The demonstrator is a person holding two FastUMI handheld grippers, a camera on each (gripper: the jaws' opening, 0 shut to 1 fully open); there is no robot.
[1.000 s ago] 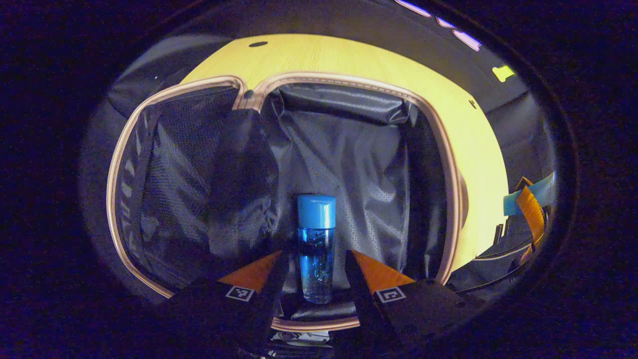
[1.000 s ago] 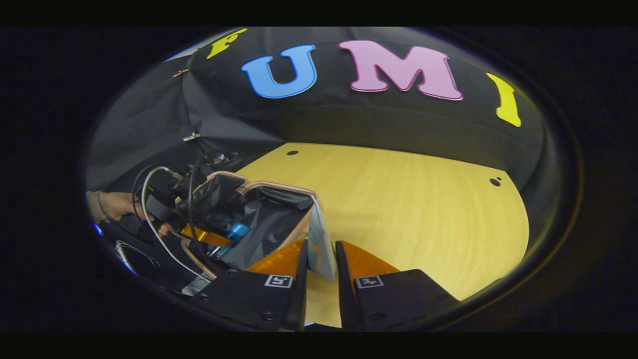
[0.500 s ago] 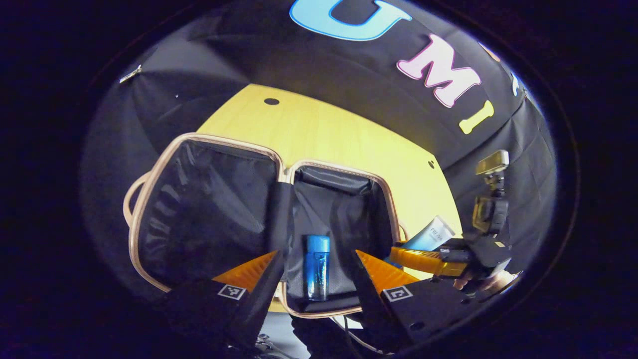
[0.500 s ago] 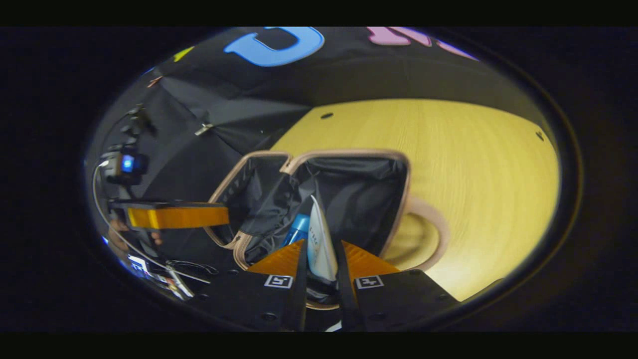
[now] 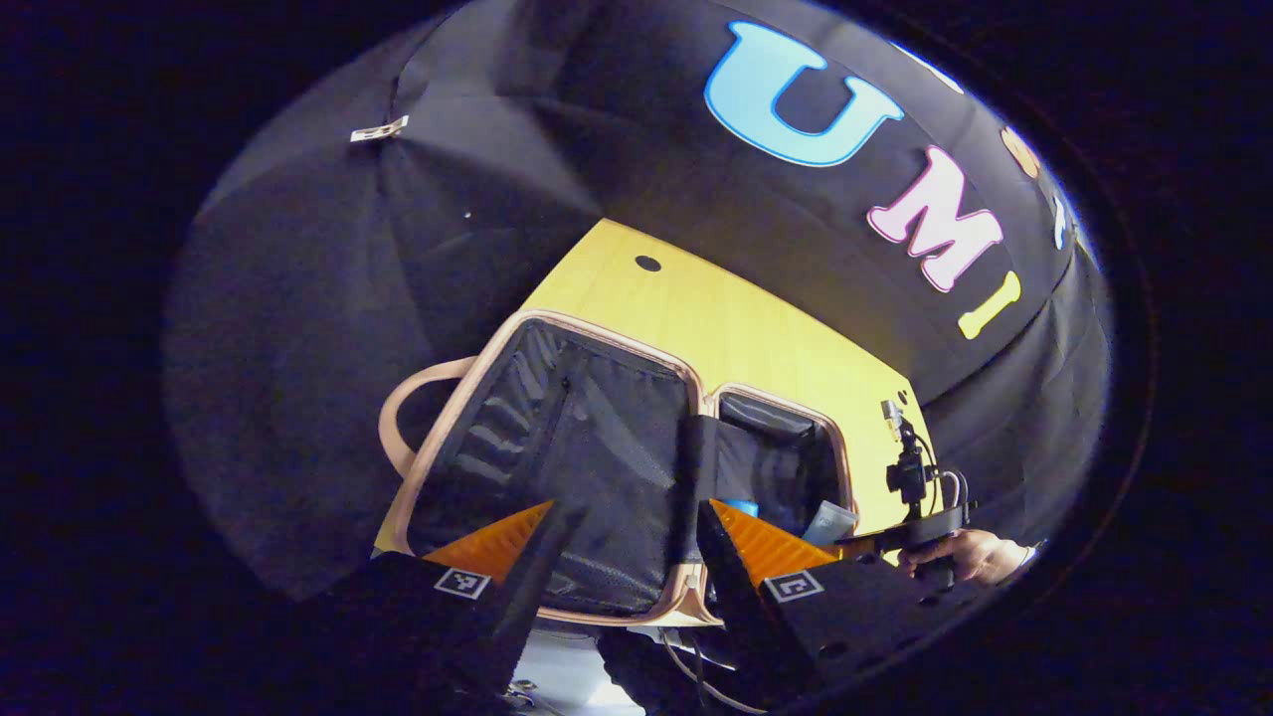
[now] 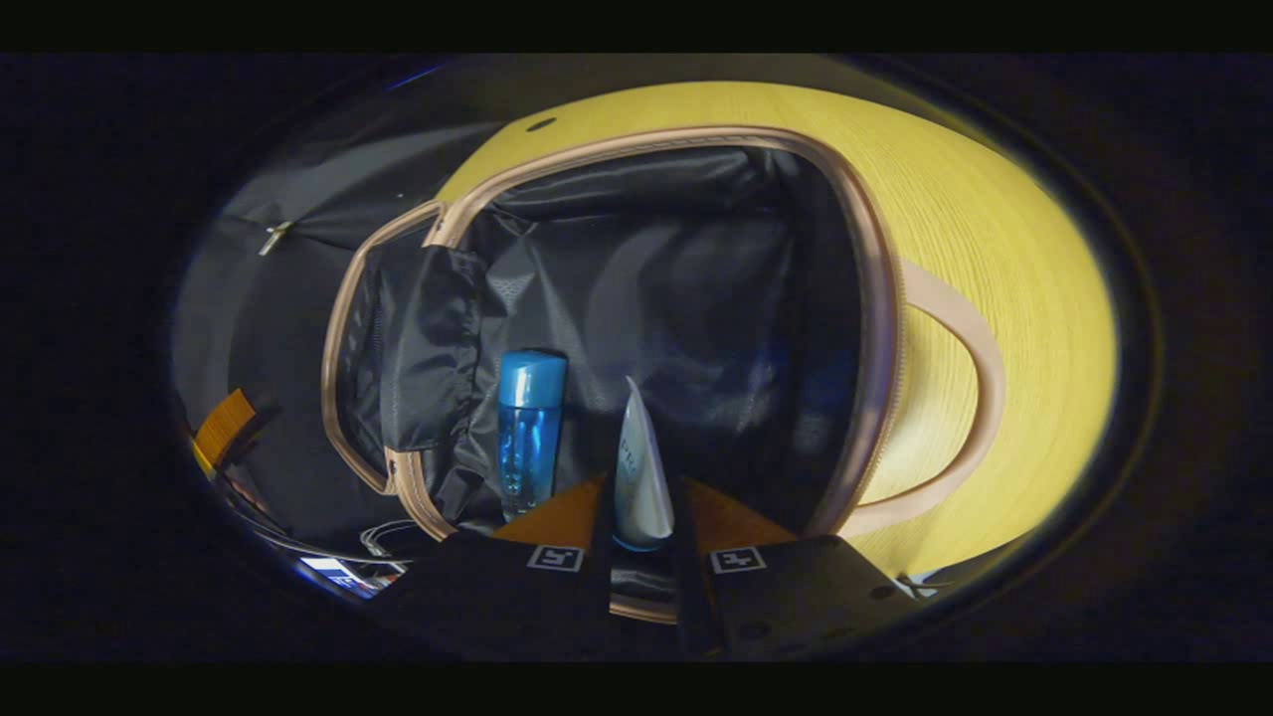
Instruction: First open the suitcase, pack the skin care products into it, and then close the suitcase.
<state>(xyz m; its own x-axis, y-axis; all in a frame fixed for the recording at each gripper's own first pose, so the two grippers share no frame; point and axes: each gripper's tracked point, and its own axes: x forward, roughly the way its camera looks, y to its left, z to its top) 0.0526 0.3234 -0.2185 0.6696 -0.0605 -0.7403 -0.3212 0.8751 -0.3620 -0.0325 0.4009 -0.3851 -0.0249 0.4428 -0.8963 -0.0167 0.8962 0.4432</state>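
The small black fabric-lined suitcase with tan piping lay opened flat on the yellow wood-grain surface, so the first step of the task was done. In the right gripper view, the blue transparent bottle with a blue cap rested inside the right-hand compartment of the case, on the dark lining. Just beside it, the pale squeeze tube with a flat crimped end was clamped between the fingers of the right gripper, which was poised low over that same compartment; the tube looked not yet released, though whether it touched the lining could not be told.

In the left gripper view, the left gripper hung above the near edge of the open suitcase with its fingers spread apart and nothing between them. The same view showed the blue cap of the bottle and the tube in the far compartment, with a person's hand farther off, holding the other gripper.

By my reading, the packing was close to complete: one product was in, the second was about to be set down. What remained was letting go of the tube, then folding the lid half over and closing the case. Whether more products waited elsewhere could not be told.
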